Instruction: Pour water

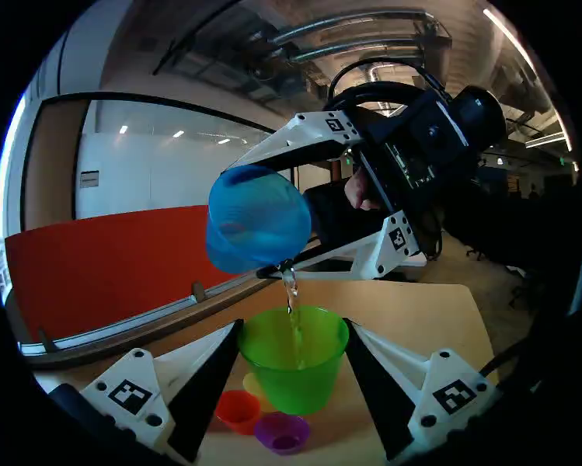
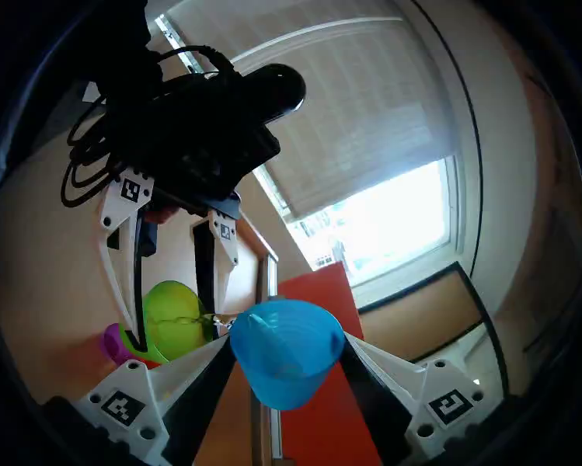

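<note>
**Water point(image 1: 292, 299) falling from blue cup point(image 1: 256, 217) into green cup point(image 1: 294, 365)**

The left gripper view gives the pour face on. The right tongs point(image 1: 248, 220) reach in from 2 o'clock, clenched on the blue cup with one finger above it and one below. The cup is tipped so its lip points down toward 6 o'clock. A thin stream drops from that lip into the green cup at 6 o'clock, which the left tongs point(image 1: 291, 330) grasp at its rim. A hand point(image 1: 360, 190) shows behind the right tongs. Under the green cup, an orange cup point(image 1: 238, 410) at 7 o'clock and a purple cup point(image 1: 283, 432) at 6 o'clock stand on the counter point(image 1: 415, 311). A yellow piece point(image 1: 253, 382) is partly hidden just behind them.

The right gripper view shows the blue cup's point(image 2: 287, 361) outer wall at 6 o'clock, held in the right tongs point(image 2: 287, 339). The green cup point(image 2: 170, 318) sits at 8 o'clock with its mouth toward the camera, between the fingers of the left tongs point(image 2: 174, 338). The purple cup point(image 2: 113, 342) peeks out beside it. A bright window point(image 2: 384, 225) lies at 3 o'clock.

In the left gripper view the counter's far corner is at 3 o'clock, with bare wood between it and the green cup. Toward 9 o'clock the counter ends at a rail point(image 1: 135, 318) below a red panel point(image 1: 96, 272).
</note>
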`<state>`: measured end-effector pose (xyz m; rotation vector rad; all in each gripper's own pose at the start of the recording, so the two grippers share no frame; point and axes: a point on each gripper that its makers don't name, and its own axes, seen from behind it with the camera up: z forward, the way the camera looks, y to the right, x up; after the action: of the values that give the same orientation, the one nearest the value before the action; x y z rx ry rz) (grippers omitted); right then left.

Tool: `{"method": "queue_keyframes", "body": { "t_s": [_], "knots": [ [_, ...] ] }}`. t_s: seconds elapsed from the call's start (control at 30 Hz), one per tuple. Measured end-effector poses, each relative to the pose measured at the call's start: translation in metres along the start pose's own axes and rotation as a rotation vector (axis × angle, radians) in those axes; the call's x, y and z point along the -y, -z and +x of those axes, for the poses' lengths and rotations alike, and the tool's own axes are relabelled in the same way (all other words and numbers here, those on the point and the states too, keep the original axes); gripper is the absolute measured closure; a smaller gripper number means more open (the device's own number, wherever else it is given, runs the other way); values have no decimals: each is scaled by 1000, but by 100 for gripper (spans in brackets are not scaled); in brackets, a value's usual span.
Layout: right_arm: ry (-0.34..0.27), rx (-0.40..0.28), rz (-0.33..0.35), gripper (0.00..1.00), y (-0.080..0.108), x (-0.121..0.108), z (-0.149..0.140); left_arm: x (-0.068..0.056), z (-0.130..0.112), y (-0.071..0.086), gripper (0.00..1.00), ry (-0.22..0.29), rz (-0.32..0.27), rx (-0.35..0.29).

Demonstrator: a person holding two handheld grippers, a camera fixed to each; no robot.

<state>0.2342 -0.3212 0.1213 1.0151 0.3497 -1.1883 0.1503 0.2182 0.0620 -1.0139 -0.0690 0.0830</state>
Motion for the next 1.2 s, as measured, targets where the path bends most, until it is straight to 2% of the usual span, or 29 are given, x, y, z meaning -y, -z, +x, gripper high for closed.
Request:
{"method": "queue_keyframes", "body": {
  "t_s": [0.4, 0.8, 1.2],
  "knots": [
    [26, 3, -1, 9, 1, -2, 1, -1, 1, 0, 10, 1, 0, -5],
    [43, 6, -11, 9, 1, -4, 2, 4, 2, 1, 10, 11, 12, -16],
    [67, 13, -10, 9, -2, -4, 2, 2, 3, 1, 9, 5, 9, -20]
  ]
}}
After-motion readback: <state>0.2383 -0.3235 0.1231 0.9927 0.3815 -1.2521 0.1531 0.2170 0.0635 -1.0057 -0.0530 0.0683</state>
